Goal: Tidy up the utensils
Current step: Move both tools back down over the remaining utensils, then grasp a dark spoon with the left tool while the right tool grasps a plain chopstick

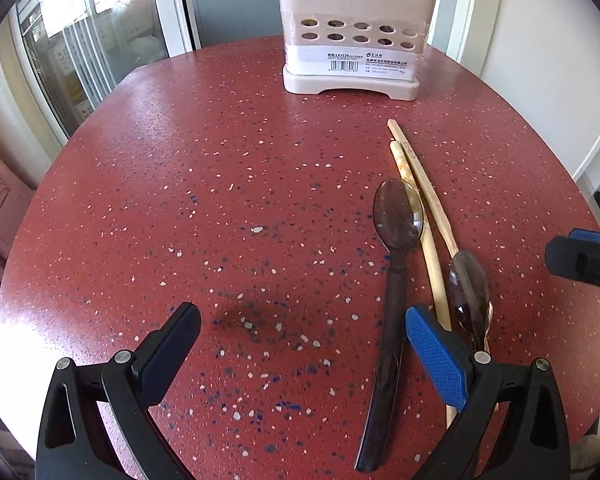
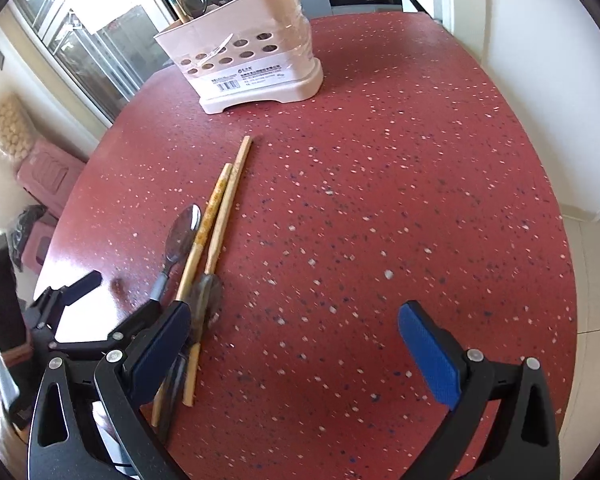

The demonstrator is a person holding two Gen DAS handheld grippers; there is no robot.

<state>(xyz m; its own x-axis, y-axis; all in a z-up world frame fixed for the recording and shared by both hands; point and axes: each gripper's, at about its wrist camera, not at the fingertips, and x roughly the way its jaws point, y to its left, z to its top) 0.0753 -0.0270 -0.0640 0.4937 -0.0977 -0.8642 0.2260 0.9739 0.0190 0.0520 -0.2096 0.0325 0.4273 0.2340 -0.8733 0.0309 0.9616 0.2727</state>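
I have both tongs held wide open above the red speckled table, and neither grips anything. My left gripper hovers over bare tabletop near the table's near edge, its blue-padded finger just beside the utensils. My right gripper sits to the right of the same pile, its dark finger overlapping the pile's near end in its own view.

The utensils lie loose toward the near right part of the table: two wooden chopsticks side by side, pointing at the far edge, a long dark translucent spoon whose bowl overlaps the left chopstick, and a second, smaller dark spoon across the right chopstick.

The pink utensil holder stands upright near the far edge, well apart from the pile, with two rows of holes and a barcode label on its front. Utensils already stand in it.

The left wrist view shows the long spoon's whole handle down to the near edge, and the tip of my right gripper at the frame's right side. The right wrist view shows the chopsticks more foreshortened, the holder turned at an angle, and my left gripper from the side; there the small spoon is blurred and partly hidden behind my finger.
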